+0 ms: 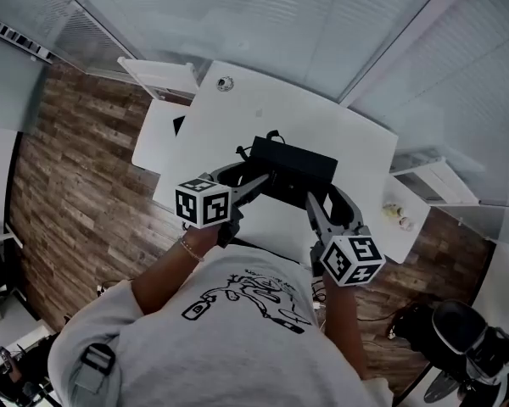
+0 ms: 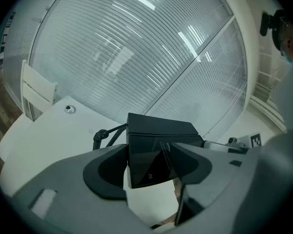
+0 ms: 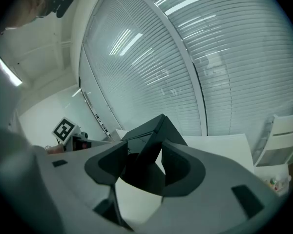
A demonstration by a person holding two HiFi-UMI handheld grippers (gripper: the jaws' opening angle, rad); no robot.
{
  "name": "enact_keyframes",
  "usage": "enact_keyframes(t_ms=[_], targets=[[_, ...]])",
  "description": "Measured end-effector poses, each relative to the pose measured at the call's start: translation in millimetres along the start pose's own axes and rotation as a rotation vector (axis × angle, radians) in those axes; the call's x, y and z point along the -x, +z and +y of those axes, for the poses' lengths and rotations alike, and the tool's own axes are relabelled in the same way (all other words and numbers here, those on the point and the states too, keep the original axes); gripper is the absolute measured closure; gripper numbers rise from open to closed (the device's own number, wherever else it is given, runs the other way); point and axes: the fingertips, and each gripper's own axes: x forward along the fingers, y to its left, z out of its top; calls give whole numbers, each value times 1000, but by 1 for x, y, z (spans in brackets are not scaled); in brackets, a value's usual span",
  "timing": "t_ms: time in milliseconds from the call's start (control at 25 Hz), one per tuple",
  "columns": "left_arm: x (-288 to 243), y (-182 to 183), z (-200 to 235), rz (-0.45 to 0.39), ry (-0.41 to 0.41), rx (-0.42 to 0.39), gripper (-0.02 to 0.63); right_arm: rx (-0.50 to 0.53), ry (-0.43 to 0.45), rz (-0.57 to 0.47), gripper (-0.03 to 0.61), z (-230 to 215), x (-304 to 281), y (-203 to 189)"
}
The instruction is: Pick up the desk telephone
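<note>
Black boxy desk telephone (image 1: 295, 166) is clamped between both grippers, over the white worktop (image 1: 263, 108); can't tell if it is lifted. Left gripper (image 2: 151, 165) pinches its left end and right gripper (image 3: 144, 168) pinches its right end. Black cord (image 2: 105, 133) is just ahead-left of the left gripper.

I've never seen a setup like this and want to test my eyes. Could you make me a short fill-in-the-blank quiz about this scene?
The desk telephone is ____ in colour.
It is clamped by ____ tools at once, the left tool and the right tool.
The table beneath it is ____ in colour.
The floor looks like ____ planks.
Missing words: black; two; white; wood.
</note>
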Motion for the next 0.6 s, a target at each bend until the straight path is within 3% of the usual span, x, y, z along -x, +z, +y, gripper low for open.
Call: enact_keyframes(t_ms=[600], targets=[[33, 35, -52, -82, -41, -11, 341, 45, 7, -91, 370, 28, 42, 55]])
